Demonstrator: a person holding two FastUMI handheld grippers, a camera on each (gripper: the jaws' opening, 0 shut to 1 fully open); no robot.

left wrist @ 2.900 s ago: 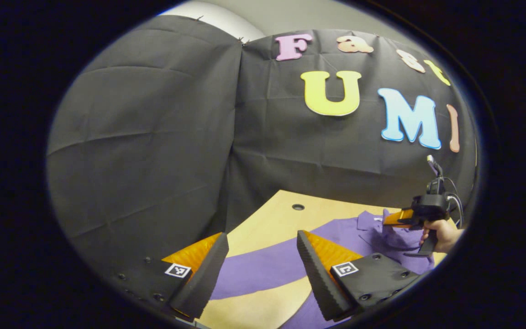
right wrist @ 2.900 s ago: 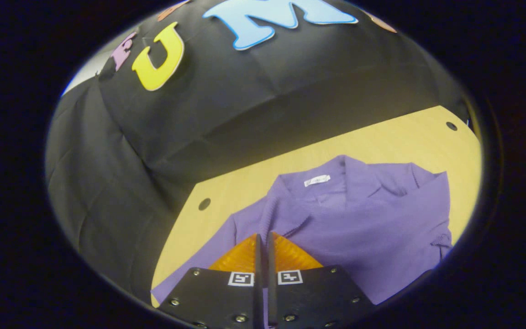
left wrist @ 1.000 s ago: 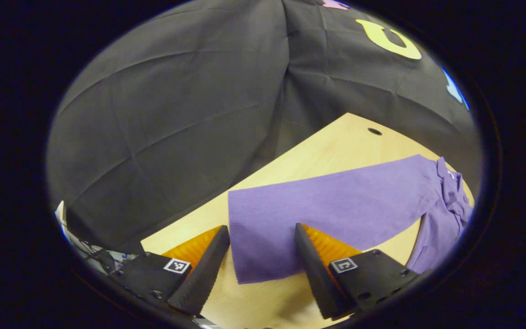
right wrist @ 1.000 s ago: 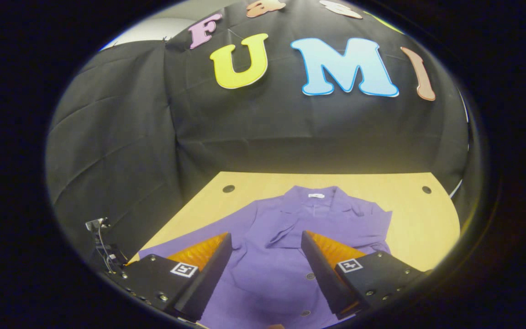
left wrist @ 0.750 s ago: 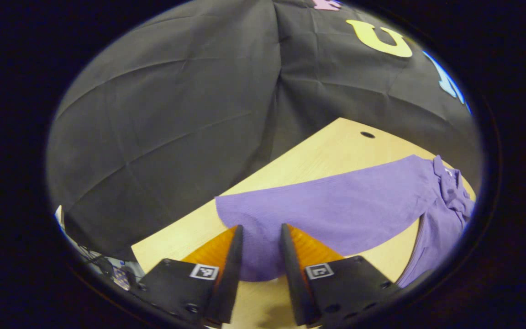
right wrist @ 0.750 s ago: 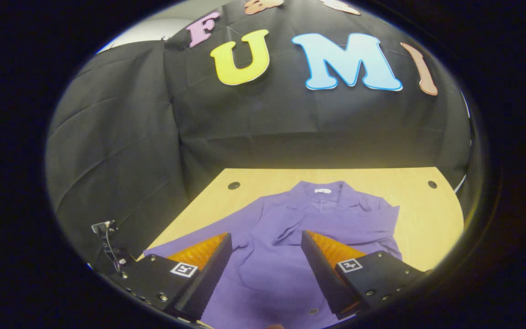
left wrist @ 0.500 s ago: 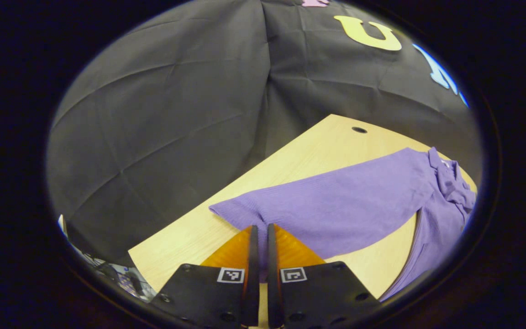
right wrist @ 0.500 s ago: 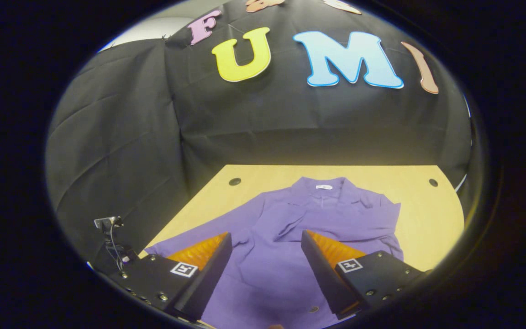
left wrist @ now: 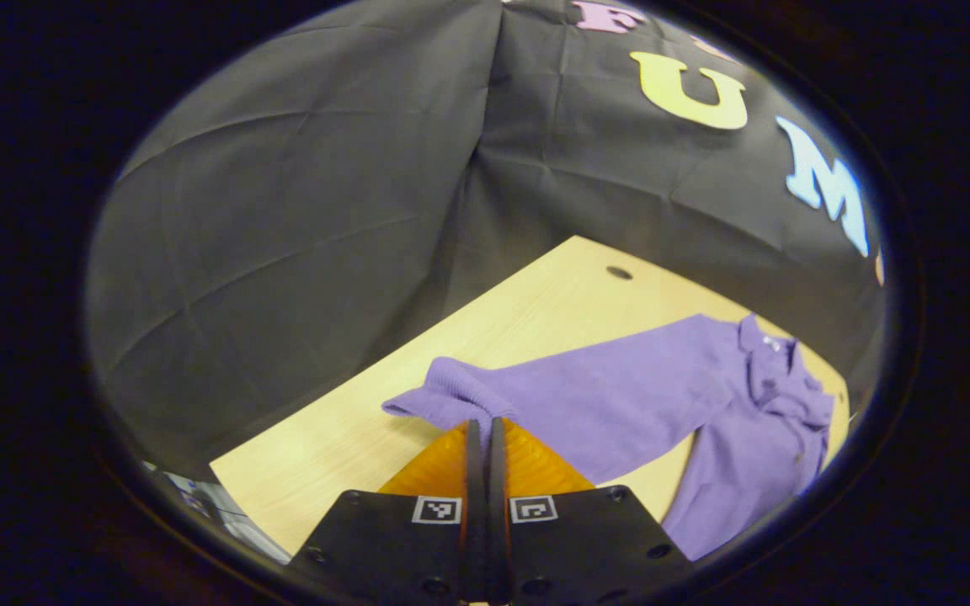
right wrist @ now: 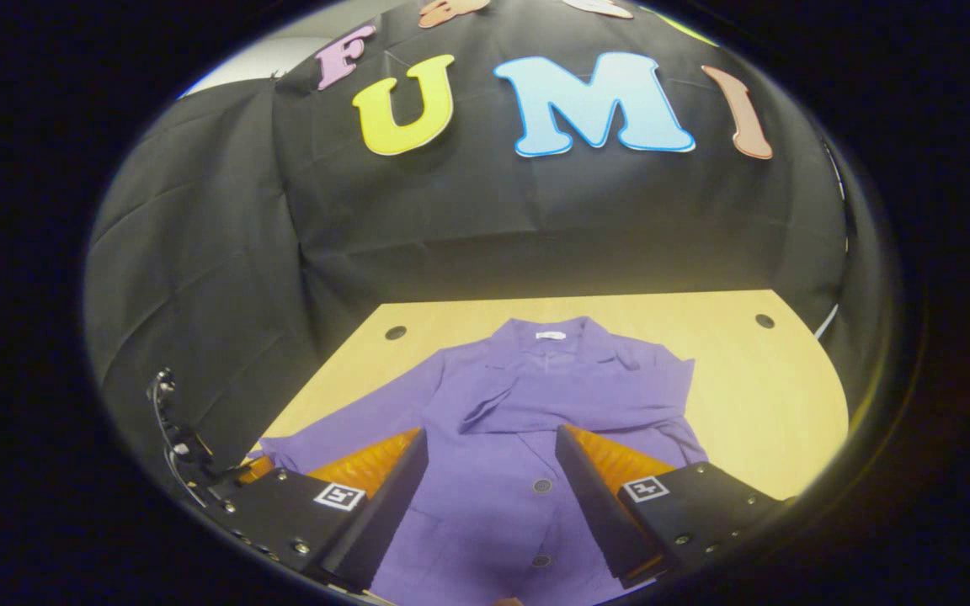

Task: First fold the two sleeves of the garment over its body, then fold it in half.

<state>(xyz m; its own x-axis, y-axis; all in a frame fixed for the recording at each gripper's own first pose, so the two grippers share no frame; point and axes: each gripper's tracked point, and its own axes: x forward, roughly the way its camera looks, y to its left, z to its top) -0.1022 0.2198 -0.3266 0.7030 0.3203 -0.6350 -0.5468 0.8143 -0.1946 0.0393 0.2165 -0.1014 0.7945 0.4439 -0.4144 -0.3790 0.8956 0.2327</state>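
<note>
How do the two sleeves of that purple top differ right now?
The left sleeve stretches out across the table, away from the body; the right sleeve lies folded across the chest. The left sleeve's cuff is pinched and lifted by the left gripper, whose fingers are shut on it; the right sleeve lies free, with the right gripper open above the garment. Both are long and purple.

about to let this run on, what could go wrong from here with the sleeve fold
1. The left gripper is shut on only the cuff end of the long purple knit sleeve; the cuff droops beside the jaws, so it may slip free mid-fold.
2. Pulling the sleeve could drag the purple button-front garment across the light wooden table, undoing the right sleeve that lies folded over its chest.
3. The right gripper hangs open above the body, pinning nothing.
</note>
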